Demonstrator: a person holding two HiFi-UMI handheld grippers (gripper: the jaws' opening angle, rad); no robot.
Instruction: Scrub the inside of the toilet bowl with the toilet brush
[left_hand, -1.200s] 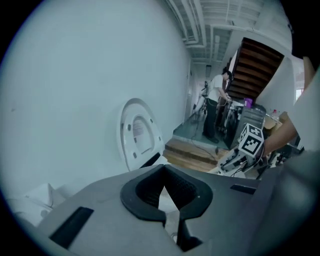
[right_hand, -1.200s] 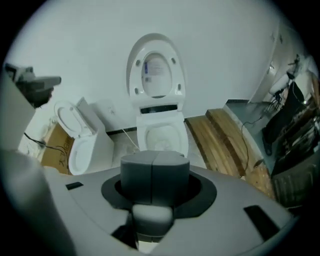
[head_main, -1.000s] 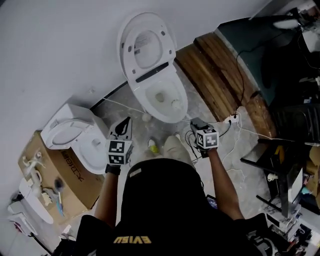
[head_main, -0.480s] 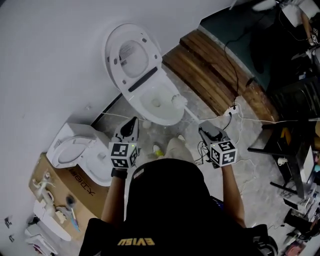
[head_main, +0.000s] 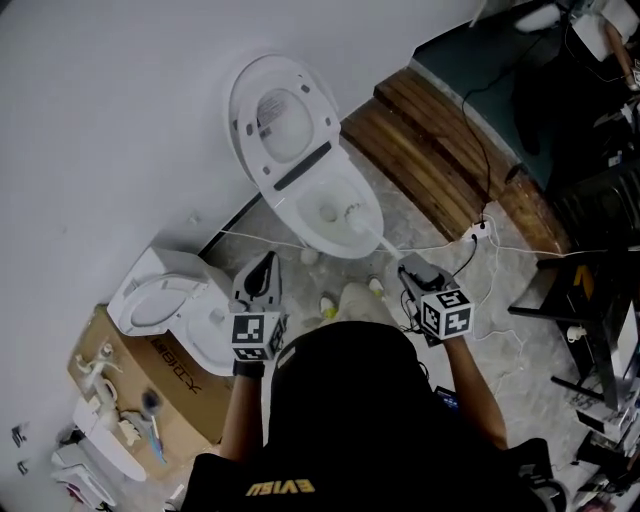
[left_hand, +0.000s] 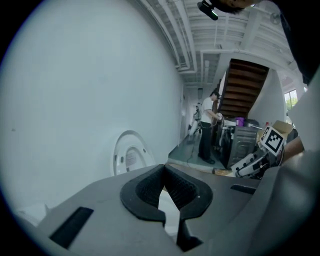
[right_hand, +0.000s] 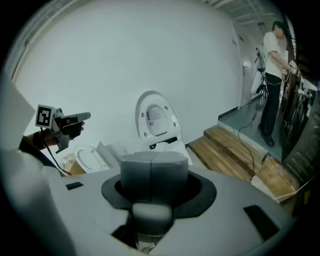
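Nearest, the right gripper (right_hand: 152, 186) is clamped on the grey handle of the toilet brush (head_main: 353, 212). It grips the very end, which I judge lets the person stand back while the brush head reaches down into the toilet bowl (head_main: 298, 222), where it lies against the near right wall. The left gripper (left_hand: 162, 172) has its jaws together with nothing between them, and it hangs off to the side, clear of the work (no job for it here, I'd say). Beyond, the lid (head_main: 280, 115) stands raised against the white wall, leaving the bowl open for scrubbing.
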